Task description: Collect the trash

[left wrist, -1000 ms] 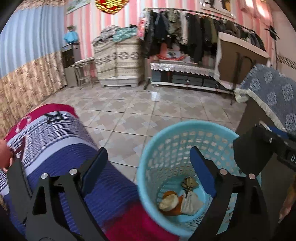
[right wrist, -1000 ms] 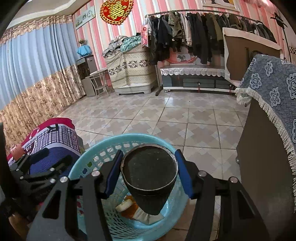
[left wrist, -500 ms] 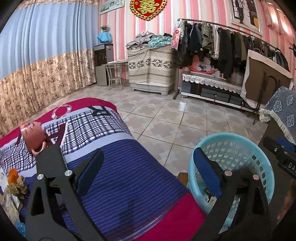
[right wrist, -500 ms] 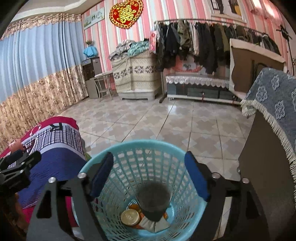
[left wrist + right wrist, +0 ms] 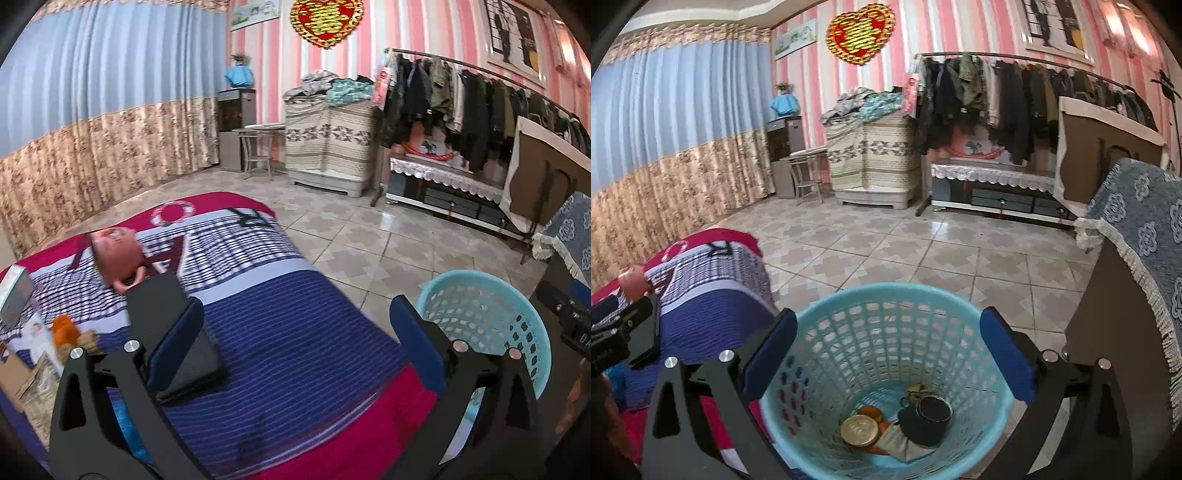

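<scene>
Trash: a black cup (image 5: 925,421) lies inside the blue basket (image 5: 886,295), below the right gripper (image 5: 886,354), held wide open and empty above it. Left gripper (image 5: 291,343), also spread and empty, hovers over the bed (image 5: 277,325) beside the basket.

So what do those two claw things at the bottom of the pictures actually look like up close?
Each hand-held gripper, left and right, looks the same: two matte black angular arms with triangular cut-outs, dotted with round silver bolt heads. Each arm ends in a flat, rounded blue pad. No cables or sleeves show. The black body of the right one, seen from the left camera, carries small pale lettering, too blurred to read.
</scene>
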`<state>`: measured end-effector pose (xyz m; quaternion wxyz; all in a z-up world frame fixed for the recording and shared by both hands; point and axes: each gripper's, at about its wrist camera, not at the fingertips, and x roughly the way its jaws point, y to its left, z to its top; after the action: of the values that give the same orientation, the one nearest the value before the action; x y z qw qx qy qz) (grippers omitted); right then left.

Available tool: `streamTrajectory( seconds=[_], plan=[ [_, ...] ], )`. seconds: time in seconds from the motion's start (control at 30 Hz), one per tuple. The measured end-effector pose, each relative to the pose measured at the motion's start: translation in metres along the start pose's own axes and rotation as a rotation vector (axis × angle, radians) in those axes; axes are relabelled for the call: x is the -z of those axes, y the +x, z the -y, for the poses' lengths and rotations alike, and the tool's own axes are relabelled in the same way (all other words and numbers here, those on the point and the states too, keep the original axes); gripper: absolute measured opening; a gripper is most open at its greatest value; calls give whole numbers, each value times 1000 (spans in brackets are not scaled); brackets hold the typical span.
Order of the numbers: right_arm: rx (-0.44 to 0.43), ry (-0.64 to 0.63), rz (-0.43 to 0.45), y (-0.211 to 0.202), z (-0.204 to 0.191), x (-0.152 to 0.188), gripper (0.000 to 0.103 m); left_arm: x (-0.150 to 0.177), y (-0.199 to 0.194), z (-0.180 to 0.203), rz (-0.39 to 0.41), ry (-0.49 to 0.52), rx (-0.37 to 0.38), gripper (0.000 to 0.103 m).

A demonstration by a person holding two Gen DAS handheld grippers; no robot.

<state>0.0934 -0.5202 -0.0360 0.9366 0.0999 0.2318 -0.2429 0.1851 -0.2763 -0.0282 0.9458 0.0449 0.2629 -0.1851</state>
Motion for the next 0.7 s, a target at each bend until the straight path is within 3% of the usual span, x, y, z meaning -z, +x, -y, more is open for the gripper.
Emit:
streamTrajectory(
  seconds=[0.43,0.7],
  plan=[
    [-210,-123,-1,-32,-97,13,99,-1,-75,-92,57,-79,-119,97],
    [-362,-111,-30,-48,-136,24,99,19,-113,-156,75,-111,-199,97]
  ],
)
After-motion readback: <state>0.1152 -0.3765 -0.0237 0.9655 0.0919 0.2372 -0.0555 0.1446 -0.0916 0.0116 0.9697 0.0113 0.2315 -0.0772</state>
